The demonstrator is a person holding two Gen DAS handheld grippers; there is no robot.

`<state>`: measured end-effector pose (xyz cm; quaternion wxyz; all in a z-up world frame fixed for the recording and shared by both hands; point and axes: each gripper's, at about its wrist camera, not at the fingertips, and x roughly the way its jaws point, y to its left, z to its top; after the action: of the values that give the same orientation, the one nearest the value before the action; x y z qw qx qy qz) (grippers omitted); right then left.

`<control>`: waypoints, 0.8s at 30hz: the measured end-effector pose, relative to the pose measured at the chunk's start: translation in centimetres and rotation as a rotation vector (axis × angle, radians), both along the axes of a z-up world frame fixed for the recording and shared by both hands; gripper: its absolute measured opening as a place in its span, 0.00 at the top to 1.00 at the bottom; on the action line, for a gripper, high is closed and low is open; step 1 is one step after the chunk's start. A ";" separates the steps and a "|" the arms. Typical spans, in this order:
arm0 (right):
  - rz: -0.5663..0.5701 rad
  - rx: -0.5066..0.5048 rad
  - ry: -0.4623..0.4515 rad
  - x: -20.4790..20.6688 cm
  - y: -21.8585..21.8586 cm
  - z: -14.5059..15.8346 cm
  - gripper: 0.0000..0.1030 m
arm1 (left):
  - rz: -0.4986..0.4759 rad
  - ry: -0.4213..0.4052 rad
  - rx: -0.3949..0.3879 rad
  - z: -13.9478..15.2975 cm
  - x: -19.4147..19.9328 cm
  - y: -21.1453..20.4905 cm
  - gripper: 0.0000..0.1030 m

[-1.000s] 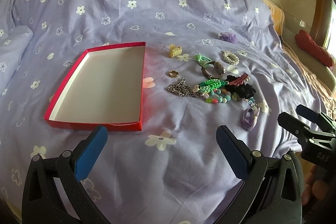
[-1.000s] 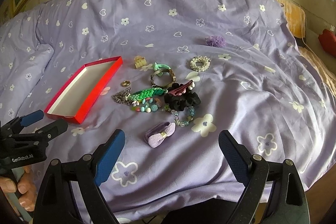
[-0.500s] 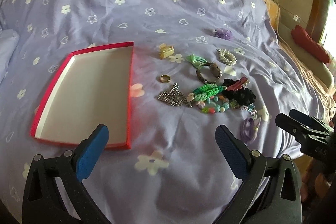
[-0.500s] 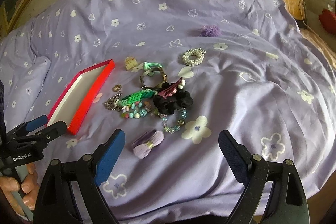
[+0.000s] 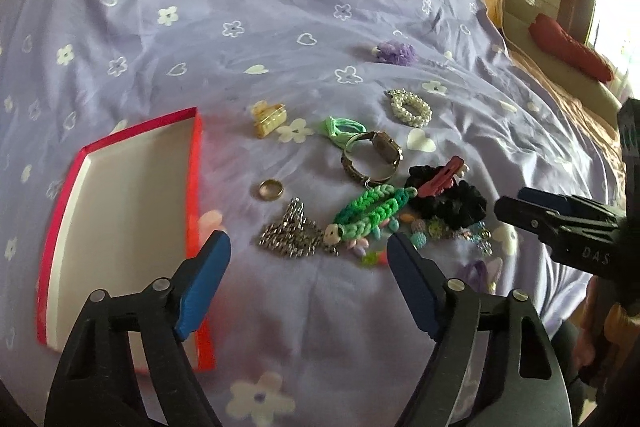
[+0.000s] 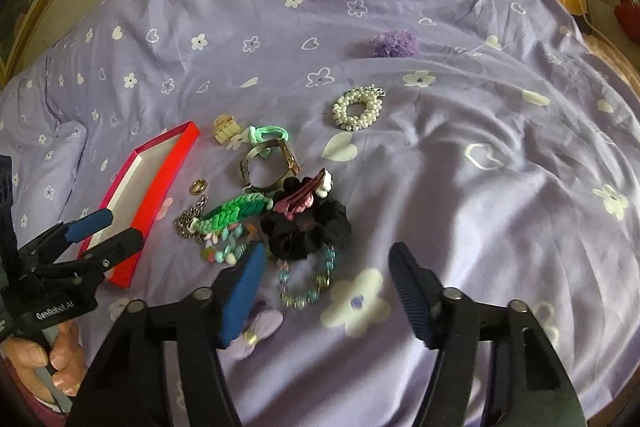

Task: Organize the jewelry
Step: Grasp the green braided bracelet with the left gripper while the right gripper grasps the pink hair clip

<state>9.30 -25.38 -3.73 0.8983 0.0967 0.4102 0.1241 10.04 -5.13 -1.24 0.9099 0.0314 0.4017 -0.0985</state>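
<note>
Your jewelry pile (image 5: 384, 203) lies on the purple bedspread (image 5: 240, 27), just right of the red tray (image 5: 120, 211), with a ring (image 5: 271, 189) and chain (image 5: 294, 235) nearest it. Your left gripper (image 5: 310, 263) hovers before the chain, jaws apart and just narrowing, nothing between them. Your right gripper (image 6: 326, 275) hangs over the bead bracelet (image 6: 306, 283), jaws likewise narrowing, gripping nothing.

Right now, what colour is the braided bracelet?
Bright green. The braided bracelet shows best in the left wrist view.
</note>
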 end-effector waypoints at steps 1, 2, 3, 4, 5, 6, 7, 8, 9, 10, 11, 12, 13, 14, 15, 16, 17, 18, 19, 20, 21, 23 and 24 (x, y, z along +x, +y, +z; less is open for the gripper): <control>0.003 0.004 0.002 0.4 0.1 -0.1 0.42 | -0.007 0.002 -0.002 -0.1 0.4 -0.1 0.25; 0.007 0.006 0.002 0.9 0.2 -0.1 0.44 | -0.016 0.007 -0.005 -0.2 0.9 -0.2 0.25; 0.010 0.010 0.002 1.4 0.4 -0.1 0.46 | -0.023 0.012 -0.007 -0.3 1.2 -0.3 0.25; 0.012 0.012 0.000 1.9 0.6 -0.1 0.47 | -0.031 0.018 -0.010 -0.4 1.6 -0.4 0.25; 0.015 0.014 0.001 2.3 0.7 -0.2 0.48 | -0.040 0.025 -0.012 -0.6 1.9 -0.6 0.26; 0.020 0.016 0.000 2.8 0.9 -0.2 0.50 | -0.048 0.029 -0.012 -0.7 2.1 -0.7 0.27; 0.023 0.015 0.001 3.2 1.1 -0.3 0.53 | -0.055 0.033 -0.011 -0.9 2.3 -0.8 0.27; 0.024 0.013 0.004 3.6 1.2 -0.4 0.54 | -0.066 0.038 -0.013 -1.1 2.5 -1.0 0.28; 0.025 0.014 0.010 4.1 1.3 -0.5 0.56 | -0.075 0.042 -0.013 -1.3 2.8 -1.2 0.28; 0.025 0.016 0.016 4.5 1.4 -0.7 0.58 | -0.085 0.047 -0.011 -1.5 3.0 -1.3 0.28; 0.025 0.020 0.022 4.9 1.5 -0.9 0.59 | -0.100 0.052 -0.007 -1.7 3.2 -1.6 0.28; 0.025 0.024 0.029 5.2 1.5 -1.0 0.62 | -0.112 0.057 -0.004 -1.9 3.3 -1.9 0.28; 0.027 0.028 0.036 5.6 1.5 -1.3 0.66 | -0.122 0.061 -0.001 -2.0 3.5 -2.0 0.28; 0.029 0.031 0.041 5.8 1.6 -1.4 0.68 | -0.135 0.065 0.003 -2.2 3.6 -2.4 0.28; 0.033 0.034 0.048 6.1 1.6 -1.7 0.72 | -0.143 0.067 0.008 -2.4 3.7 -2.5 0.28; 0.036 0.035 0.053 6.3 1.7 -1.8 0.77 | -0.152 0.070 0.012 -2.6 3.9 -2.8 0.28; 0.037 0.035 0.057 6.4 1.7 -2.0 0.79 | -0.161 0.075 0.016 -2.8 4.1 -3.1 0.31; 0.038 0.040 0.056 6.5 1.7 -2.1 0.80 | -0.166 0.079 0.019 -3.1 4.3 -3.3 0.35; 0.041 0.049 0.051 6.5 1.6 -2.1 0.82 | -0.171 0.088 0.020 -3.3 4.5 -3.4 0.45; 0.045 0.058 0.045 6.4 1.4 -2.0 0.82 | -0.181 0.104 0.013 -3.6 4.7 -3.6 0.56; 0.046 0.063 0.040 6.3 1.4 -2.0 0.83 | -0.188 0.112 0.007 -3.8 5.0 -3.8 0.62; 0.047 0.072 0.035 6.1 1.2 -1.8 0.84 | -0.203 0.121 -0.003 -4.0 5.0 -4.0 0.82; 0.048 0.075 0.032 6.1 1.2 -1.7 0.84 | -0.208 0.117 -0.003 -3.9 5.0 -4.1 0.84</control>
<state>15.37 -24.21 -5.47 0.8841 0.1222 0.4219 0.1592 15.02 -9.19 -5.15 0.8699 0.0659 0.4484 -0.1945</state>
